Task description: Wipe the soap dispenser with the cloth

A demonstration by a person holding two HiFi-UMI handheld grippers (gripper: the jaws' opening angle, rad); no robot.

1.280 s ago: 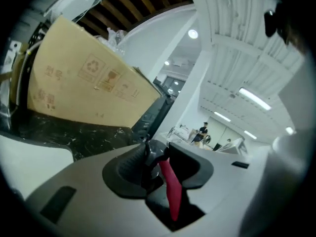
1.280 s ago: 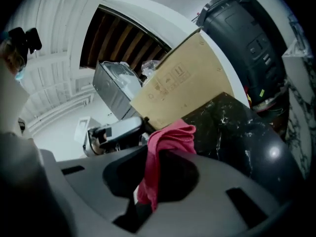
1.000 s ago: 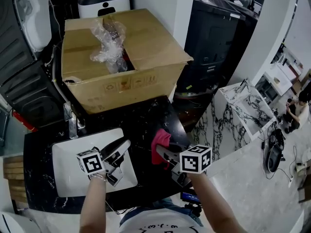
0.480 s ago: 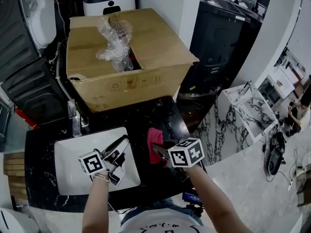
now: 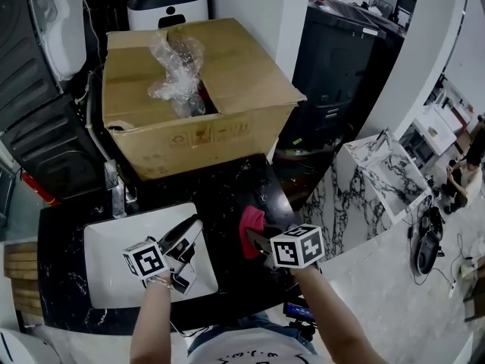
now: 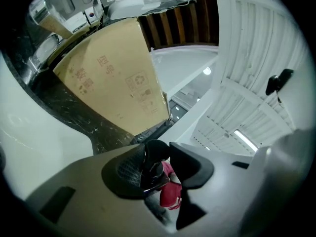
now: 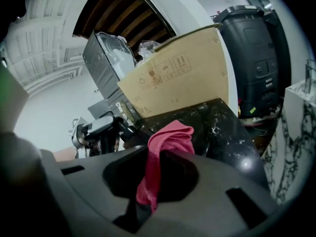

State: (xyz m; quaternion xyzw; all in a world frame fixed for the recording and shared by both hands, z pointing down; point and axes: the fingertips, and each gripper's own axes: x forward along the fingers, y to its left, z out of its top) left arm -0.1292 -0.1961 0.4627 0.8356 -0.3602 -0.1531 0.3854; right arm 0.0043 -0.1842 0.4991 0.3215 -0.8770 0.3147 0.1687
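My left hand-held gripper level over sink, forearm in from 6 o'clock, pinching soap dispenser. My right hand-held gripper tilted down, clamping pink cloth at dispenser's 3 o'clock, above black bench.

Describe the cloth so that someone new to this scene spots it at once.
Start at the big cardboard box at the back and come forward over the black marble counter, right of the white sink. There the right gripper pinches the cloth. Its pink-red colour stands out from the black and white around it.
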